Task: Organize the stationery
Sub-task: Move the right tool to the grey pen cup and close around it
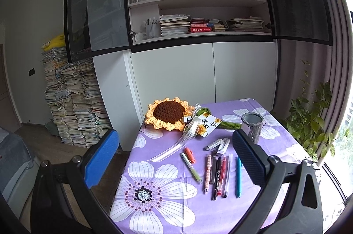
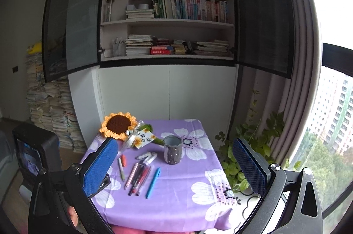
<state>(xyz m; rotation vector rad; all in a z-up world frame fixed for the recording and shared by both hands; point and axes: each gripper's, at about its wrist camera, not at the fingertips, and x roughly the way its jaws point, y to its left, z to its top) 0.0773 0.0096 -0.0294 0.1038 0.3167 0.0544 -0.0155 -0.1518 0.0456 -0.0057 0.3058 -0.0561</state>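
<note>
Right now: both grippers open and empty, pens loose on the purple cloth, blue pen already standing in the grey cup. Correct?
Not quite. The blue pen is not in the grey cup; it lies flat on the purple cloth beside the other pens, as the right wrist view shows. The left gripper and right gripper are open and empty.
</note>
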